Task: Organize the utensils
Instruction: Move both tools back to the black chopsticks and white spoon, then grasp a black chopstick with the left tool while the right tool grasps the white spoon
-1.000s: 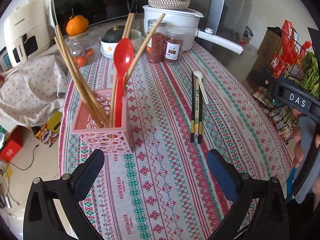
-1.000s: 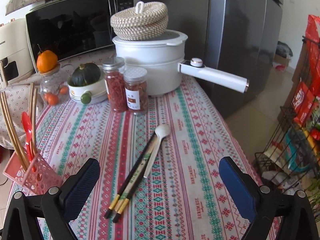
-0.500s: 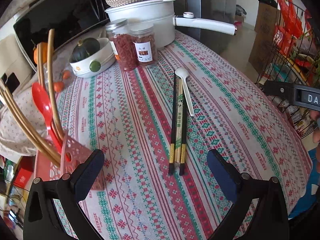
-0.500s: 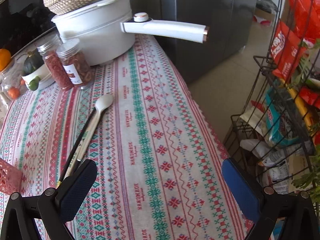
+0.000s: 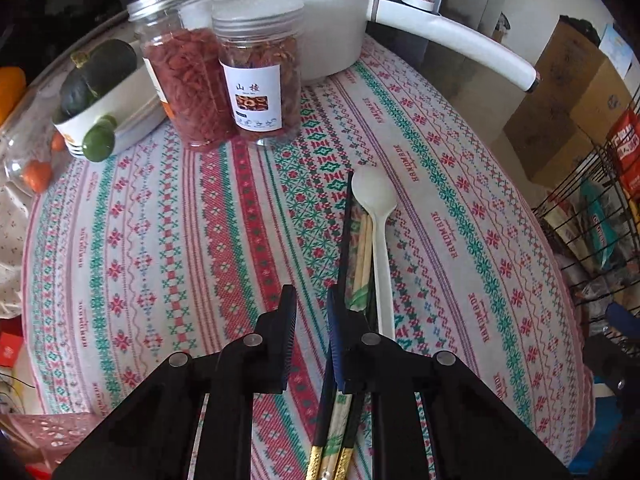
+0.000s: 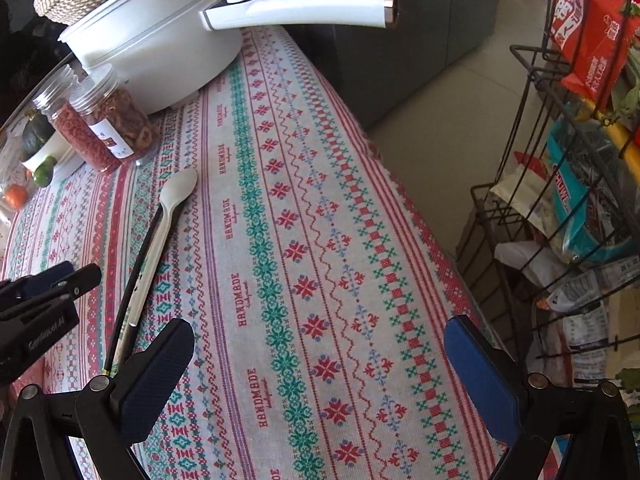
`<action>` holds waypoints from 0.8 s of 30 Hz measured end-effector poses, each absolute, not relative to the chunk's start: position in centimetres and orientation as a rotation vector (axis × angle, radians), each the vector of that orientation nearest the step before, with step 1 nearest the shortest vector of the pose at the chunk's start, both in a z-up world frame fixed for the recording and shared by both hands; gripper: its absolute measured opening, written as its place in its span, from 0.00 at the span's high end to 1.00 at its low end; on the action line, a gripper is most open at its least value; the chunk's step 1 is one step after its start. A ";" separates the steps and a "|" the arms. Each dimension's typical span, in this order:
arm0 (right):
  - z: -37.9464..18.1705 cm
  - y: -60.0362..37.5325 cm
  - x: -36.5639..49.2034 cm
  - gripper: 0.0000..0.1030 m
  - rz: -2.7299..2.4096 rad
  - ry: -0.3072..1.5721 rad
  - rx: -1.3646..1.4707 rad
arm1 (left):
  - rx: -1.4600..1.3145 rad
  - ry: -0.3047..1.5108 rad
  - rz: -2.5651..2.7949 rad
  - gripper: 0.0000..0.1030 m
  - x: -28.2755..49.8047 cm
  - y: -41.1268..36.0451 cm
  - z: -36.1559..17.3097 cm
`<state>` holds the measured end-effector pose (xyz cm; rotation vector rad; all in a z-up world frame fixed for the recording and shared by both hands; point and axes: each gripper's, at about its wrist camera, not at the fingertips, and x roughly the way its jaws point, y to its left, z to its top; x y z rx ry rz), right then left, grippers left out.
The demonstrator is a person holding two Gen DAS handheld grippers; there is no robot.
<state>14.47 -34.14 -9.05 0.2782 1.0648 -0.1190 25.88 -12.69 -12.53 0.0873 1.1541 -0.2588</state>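
Black gold-tipped chopsticks [image 5: 347, 240] lie beside white spoon [image 5: 378, 216]; left tongs [image 5: 312, 312] closing empty, right tongs [image 6: 320, 344] wide.

Left wrist cam: I look steeply down, close over the patterned woven tablecloth [image 5: 160, 240], white plastic spoon [image 5: 378, 216] at centre | Right wrist cam: I face down over the table's right edge, floor upper right | Shared: spoon [image 6: 176, 196], white long-handled pot [image 6: 160, 36], two clear jars [image 5: 224, 72].

The black left gripper [image 5: 310, 312] covers the middle of the black and pale wooden chopsticks [image 5: 362, 240]. The pink plastic holder [image 5: 44, 430] is cut off at the picture's bottom-left corner.
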 end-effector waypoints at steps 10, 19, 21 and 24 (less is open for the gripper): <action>-9.5 -34.4 15.7 0.01 -0.089 1.082 0.334 | 0.051 1.247 -0.276 0.89 29.2 -13.9 -14.2; -9.7 -34.5 15.8 0.01 -0.092 1.093 0.352 | 0.113 1.318 -0.275 0.89 30.2 -15.8 -15.4; -9.8 -34.3 15.9 0.01 -0.091 1.096 0.351 | 0.138 1.322 -0.261 0.89 30.3 -16.7 -15.6; -9.9 -34.2 15.9 0.01 -0.089 1.104 0.347 | 0.169 1.318 -0.241 0.94 29.9 -17.3 -15.7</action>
